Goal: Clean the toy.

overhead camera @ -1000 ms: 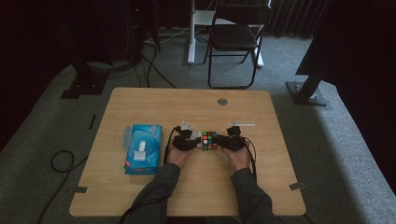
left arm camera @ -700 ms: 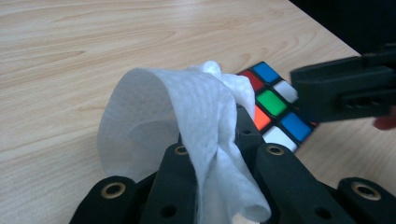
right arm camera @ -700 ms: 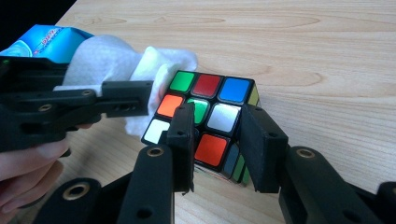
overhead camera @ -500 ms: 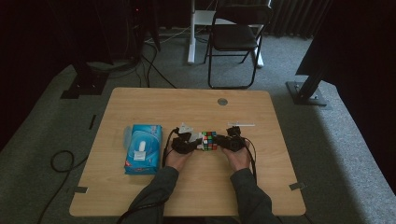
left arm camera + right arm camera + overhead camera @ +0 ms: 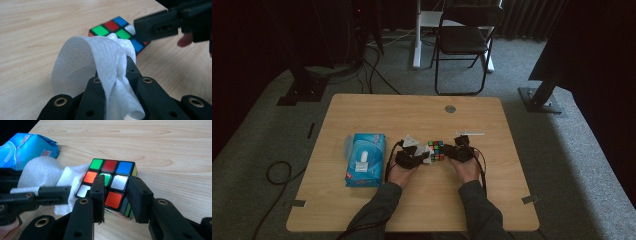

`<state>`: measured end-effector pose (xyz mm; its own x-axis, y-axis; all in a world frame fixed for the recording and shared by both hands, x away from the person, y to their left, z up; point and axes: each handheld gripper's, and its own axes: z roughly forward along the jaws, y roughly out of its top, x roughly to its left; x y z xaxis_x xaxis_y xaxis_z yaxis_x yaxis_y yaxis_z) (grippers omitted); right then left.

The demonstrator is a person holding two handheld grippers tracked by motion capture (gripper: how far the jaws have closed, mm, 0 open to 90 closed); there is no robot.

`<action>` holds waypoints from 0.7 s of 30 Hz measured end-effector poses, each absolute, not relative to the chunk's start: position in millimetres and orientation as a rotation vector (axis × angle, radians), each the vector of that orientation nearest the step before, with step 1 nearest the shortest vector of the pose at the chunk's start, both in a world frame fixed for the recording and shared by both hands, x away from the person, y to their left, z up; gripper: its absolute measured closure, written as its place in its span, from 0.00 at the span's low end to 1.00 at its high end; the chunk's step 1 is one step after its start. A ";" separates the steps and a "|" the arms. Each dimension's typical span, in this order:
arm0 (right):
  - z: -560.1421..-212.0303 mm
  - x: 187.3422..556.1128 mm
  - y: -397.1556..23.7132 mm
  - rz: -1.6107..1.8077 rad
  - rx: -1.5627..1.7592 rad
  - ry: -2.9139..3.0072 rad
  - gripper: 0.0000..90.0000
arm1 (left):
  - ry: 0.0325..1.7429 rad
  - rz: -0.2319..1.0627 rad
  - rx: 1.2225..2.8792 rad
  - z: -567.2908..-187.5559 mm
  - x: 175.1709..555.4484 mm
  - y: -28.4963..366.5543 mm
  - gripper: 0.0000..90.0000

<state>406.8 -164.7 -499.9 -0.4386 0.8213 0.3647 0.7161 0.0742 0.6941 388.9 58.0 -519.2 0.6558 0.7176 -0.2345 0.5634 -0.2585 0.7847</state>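
Wipes sit inside the blue soft plastic pack (image 5: pixel 364 160) with a white flip lid on its top face, lying flat on the pale wooden worktop (image 5: pixel 362 115) to the left of your hands; the lid looks closed, and you cannot see the contents from the high view. Your left claw (image 5: pixel 117 72) is clenched on a white, dimpled wet wipe (image 5: pixel 82 62), which bulges up in a loose loop above the jaws and hangs down between them, its far edge touching the left side of the cube. That multicoloured plastic puzzle cube (image 5: pixel 110 180) with black edges rests on the worktop between your two hands, near the middle of the front half. Its top face shows green, red and blue squares along the far row, orange, green and white in the middle, and white and red nearer you. Your right claw (image 5: pixel 116 195) grips the cube at its near corner, one jaw lying over the top face and the other against the side.
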 end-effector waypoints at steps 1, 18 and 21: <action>-499.9 406.8 -164.5 1.306 1.591 2.209 0.75 | 1.002 0.208 1.953 -520.7 388.6 58.6 0.93; -499.2 408.5 -164.9 1.306 1.585 2.228 0.75 | 1.022 0.326 2.115 -538.7 397.5 44.8 0.92; -499.1 408.7 -165.7 1.305 1.580 2.238 0.75 | 1.040 0.339 2.118 -537.9 403.1 43.5 0.92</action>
